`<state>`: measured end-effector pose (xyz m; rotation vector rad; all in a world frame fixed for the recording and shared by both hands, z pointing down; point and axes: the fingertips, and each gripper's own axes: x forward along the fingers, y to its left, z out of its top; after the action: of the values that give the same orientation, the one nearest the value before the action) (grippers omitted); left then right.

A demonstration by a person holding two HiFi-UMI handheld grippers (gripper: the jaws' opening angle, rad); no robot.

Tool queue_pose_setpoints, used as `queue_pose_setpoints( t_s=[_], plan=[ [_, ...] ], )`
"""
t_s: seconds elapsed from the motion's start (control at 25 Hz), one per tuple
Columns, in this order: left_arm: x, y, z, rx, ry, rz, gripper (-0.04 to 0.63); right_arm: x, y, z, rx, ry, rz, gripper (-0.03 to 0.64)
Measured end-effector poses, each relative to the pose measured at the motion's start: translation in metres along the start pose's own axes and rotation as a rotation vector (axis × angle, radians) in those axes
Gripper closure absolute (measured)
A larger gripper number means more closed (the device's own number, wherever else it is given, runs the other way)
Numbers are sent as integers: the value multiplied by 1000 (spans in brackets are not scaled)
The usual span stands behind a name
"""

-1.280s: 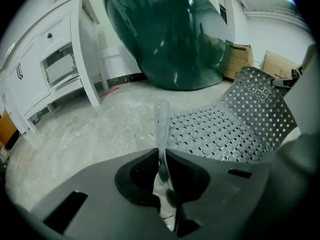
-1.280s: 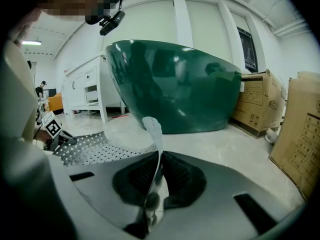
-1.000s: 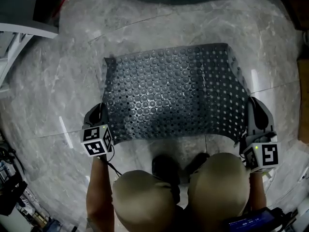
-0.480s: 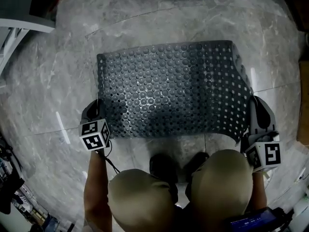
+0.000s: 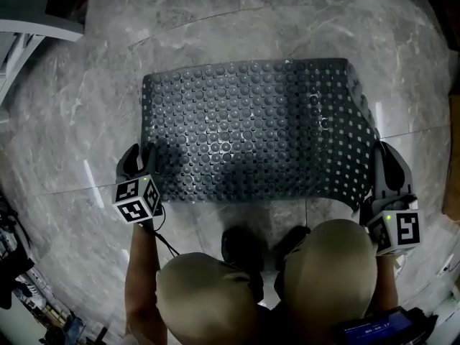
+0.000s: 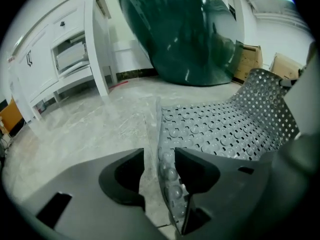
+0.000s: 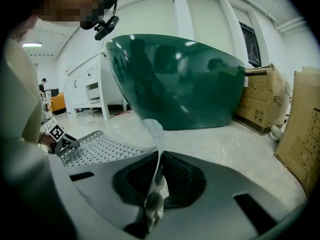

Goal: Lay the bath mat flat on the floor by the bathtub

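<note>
The grey bath mat [image 5: 251, 135], studded with round bumps and holes, is spread on the marble floor in front of the dark green bathtub [image 7: 170, 84]. Its left part lies flat. Its right edge curls up off the floor. My left gripper [image 5: 141, 158] is at the mat's near left corner. In the left gripper view the left gripper [image 6: 159, 156] is open: the mat's edge [image 6: 167, 169] stands between the jaws against the right one, with floor showing beside the left one. My right gripper [image 5: 384, 162] is shut on the raised right edge, a thin strip of mat [image 7: 156, 149] pinched between its pads.
A white cabinet [image 6: 65, 59] stands left of the tub, its corner in the head view as a white shelf [image 5: 36, 38]. Cardboard boxes [image 7: 265, 96] sit right of the tub, another box [image 7: 306, 134] closer. The person's knees [image 5: 215, 293] and shoes [image 5: 243, 246] are just behind the mat.
The mat's left side has come down and spread to the left, flat on the floor. My left gripper followed it left and its jaws now stand apart. The right gripper barely moved.
</note>
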<state>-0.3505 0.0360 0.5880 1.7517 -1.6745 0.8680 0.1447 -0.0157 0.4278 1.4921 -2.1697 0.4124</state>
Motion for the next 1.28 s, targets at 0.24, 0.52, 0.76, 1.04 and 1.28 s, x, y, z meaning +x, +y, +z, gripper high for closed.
queue_pose_setpoints(
  t_s=[0.24, 0.52, 0.76, 1.04, 1.28],
  plan=[
    [-41, 20, 21, -44, -84, 77, 351, 2, 0, 2, 14, 8, -3, 589],
    [-19, -24, 58, 42, -176, -73, 509, 2, -5, 0, 9, 2, -15, 589],
    [24, -22, 42, 49, -104, -79, 509, 1, -6, -5, 4, 8, -14, 589],
    [48, -10, 15, 31, -27, -98, 509, 1, -10, -10, 8, 12, -17, 589],
    [28, -17, 35, 17, -99, -129, 509, 1, -8, -9, -6, 1, -24, 589]
  ],
)
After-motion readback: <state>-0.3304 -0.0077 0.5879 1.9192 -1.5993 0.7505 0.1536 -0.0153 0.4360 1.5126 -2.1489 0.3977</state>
